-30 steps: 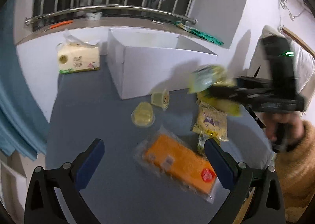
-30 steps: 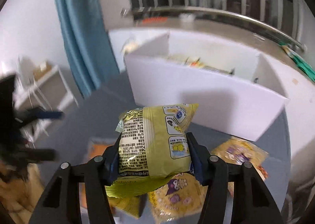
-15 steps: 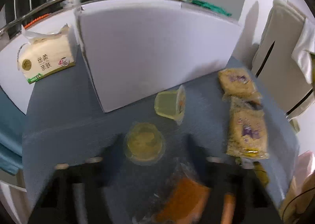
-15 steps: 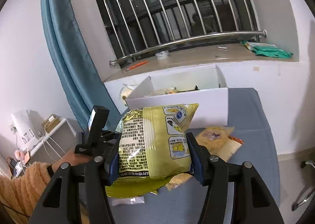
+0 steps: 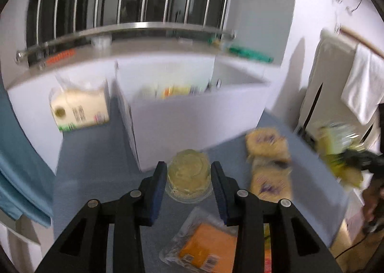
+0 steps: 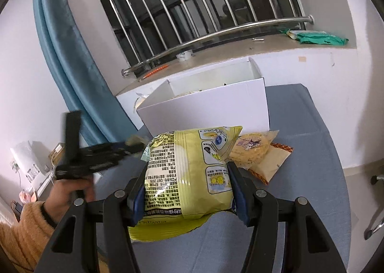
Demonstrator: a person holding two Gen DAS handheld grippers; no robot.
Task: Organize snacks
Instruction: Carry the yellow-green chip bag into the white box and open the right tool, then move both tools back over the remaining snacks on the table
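Observation:
A clear jelly cup (image 5: 189,174) with yellowish filling sits between the blue pads of my left gripper (image 5: 189,165). The jaws are closing and the pads press its sides. It hangs in front of the white box (image 5: 192,124). My right gripper (image 6: 188,167) is shut on a yellow-green snack bag (image 6: 187,177), held above the blue-grey table (image 6: 300,129), short of the box (image 6: 206,114). That bag shows blurred at the right edge of the left wrist view (image 5: 340,153).
An orange packet (image 5: 206,246) lies below the left gripper. Two yellowish packets (image 5: 266,143) (image 5: 271,181) lie to its right. A tissue pack (image 5: 79,109) stands left of the box. A blue curtain (image 6: 67,57) hangs at left. A person's hand (image 6: 72,189) holds the left gripper.
My left gripper went from wide open to closed around the jelly cup and drew up toward the box. The right gripper pulled back from the box, still holding the bag.

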